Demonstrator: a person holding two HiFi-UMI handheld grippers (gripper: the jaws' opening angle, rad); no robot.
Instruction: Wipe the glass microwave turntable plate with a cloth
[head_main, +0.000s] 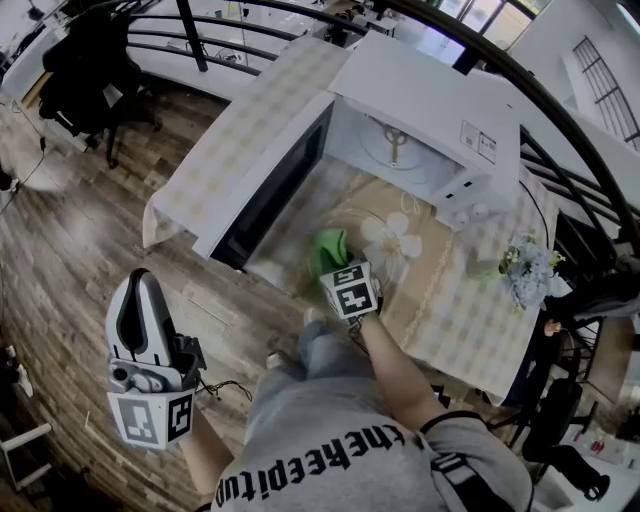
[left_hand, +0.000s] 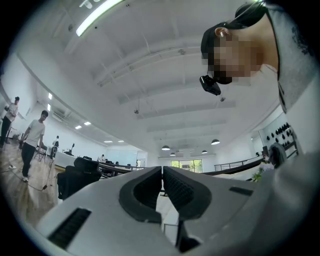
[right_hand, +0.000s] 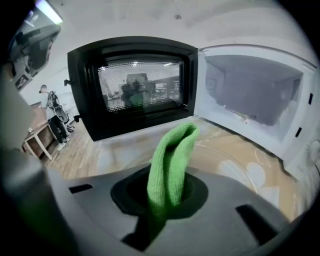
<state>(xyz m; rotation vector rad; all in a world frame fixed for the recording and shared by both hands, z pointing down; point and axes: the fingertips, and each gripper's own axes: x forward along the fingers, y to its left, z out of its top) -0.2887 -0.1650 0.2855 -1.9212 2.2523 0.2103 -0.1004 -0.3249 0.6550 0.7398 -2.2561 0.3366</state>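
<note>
Head view steeply down over microwave, right gripper view close on it (shared), left view ceilingward.

Fuzzy cloth, glossy microwave door

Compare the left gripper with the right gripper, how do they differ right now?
The white left gripper is shut on nothing; the white right gripper is shut on a folded green cloth. The left gripper hangs off the table, over wooden floor, aimed at the ceiling; the right gripper faces the open white microwave above the table. Each carries a marker cube.
</note>
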